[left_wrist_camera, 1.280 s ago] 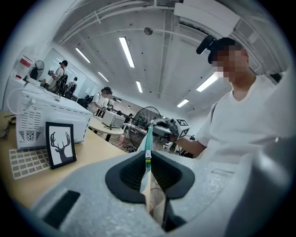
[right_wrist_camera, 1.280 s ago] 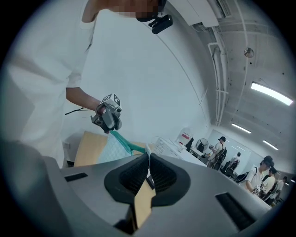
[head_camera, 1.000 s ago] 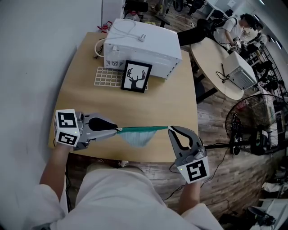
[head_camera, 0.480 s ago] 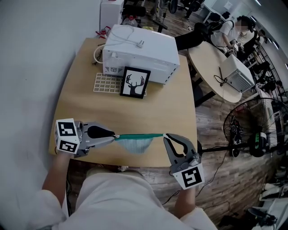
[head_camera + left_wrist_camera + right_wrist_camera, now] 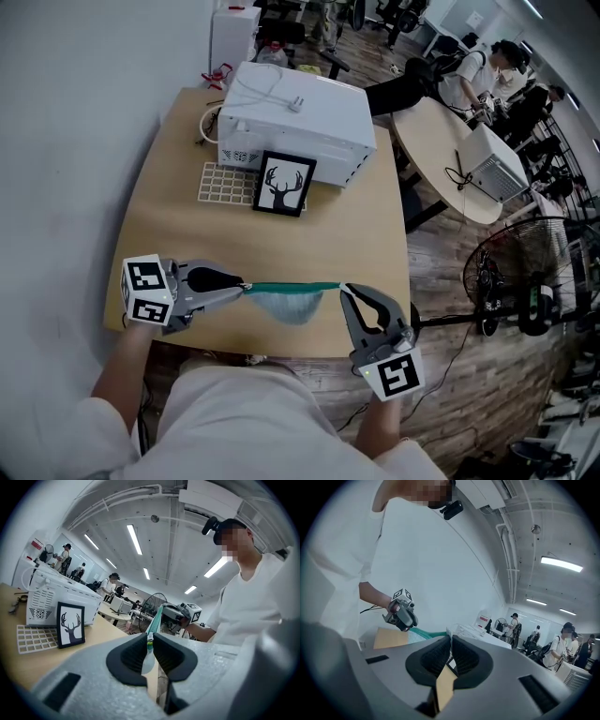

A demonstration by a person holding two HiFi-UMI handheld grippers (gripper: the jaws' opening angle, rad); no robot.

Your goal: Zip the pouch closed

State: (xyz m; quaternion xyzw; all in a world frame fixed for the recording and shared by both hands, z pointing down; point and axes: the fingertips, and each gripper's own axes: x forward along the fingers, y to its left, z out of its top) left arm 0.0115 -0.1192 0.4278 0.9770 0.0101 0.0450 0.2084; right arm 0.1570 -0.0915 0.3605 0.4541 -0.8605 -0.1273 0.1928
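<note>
A teal mesh pouch (image 5: 289, 300) hangs stretched level between my two grippers, above the near edge of the wooden table (image 5: 356, 234). My left gripper (image 5: 246, 289) is shut on the pouch's left end. In the left gripper view its jaws (image 5: 150, 639) pinch a small silvery tab with a green bit, which looks like the zip pull. From there the teal zip band (image 5: 157, 618) runs off to the right gripper (image 5: 180, 614). My right gripper (image 5: 343, 291) is shut on the pouch's right end. In the right gripper view (image 5: 450, 644) the band (image 5: 429, 633) leads to the left gripper (image 5: 404, 613).
A white microwave oven (image 5: 300, 112) stands at the table's far side, with a framed deer picture (image 5: 284, 185) leaning on it and a white grid tray (image 5: 228, 183) beside it. To the right are a round table (image 5: 459, 150) and a floor fan (image 5: 511, 272).
Both grippers keep the pouch stretched between them in about the same place. Only the head view has shifted a little.
</note>
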